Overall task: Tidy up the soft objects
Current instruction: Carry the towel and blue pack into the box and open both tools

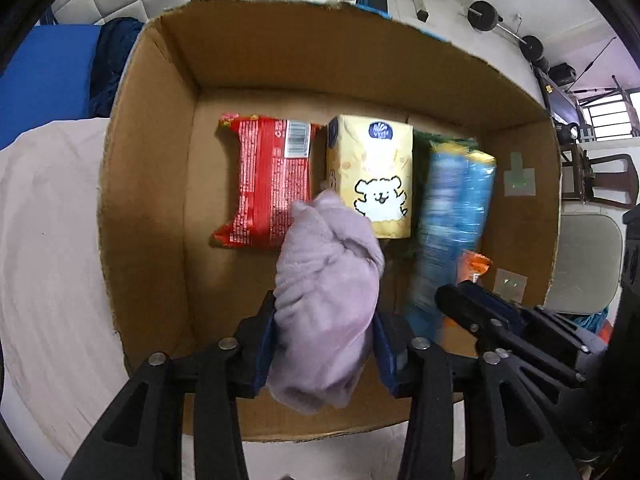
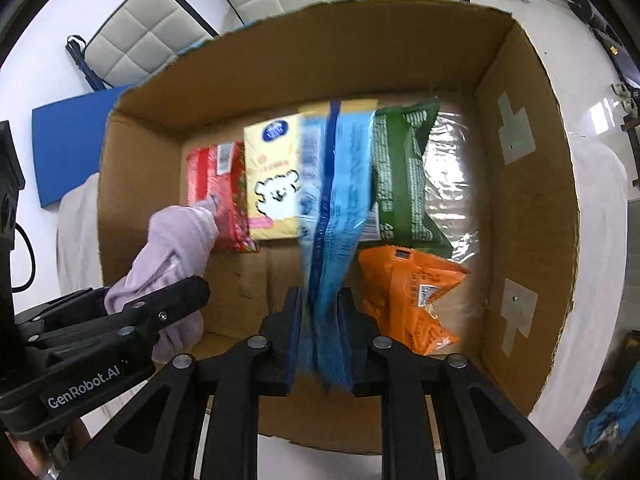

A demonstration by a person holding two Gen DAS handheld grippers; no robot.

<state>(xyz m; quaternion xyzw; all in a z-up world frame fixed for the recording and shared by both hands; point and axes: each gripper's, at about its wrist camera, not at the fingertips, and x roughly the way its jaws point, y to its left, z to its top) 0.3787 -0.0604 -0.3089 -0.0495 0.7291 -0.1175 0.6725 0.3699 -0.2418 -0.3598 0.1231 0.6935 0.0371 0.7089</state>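
Hanging from left gripper [image 1: 325, 344]: lilac cloth [image 1: 324, 292]

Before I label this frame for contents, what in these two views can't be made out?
- Blue packet: print motion-blurred in both views.
- Green packet: nearly all hidden behind the blue packet in the left view.
- Red packet: lower corner covered by the purple cloth in both.
- Box floor under the packets: hidden.

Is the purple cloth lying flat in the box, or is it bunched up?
Bunched up. The purple cloth hangs crumpled between the fingers of the left gripper, over the cardboard box, not spread on its floor.
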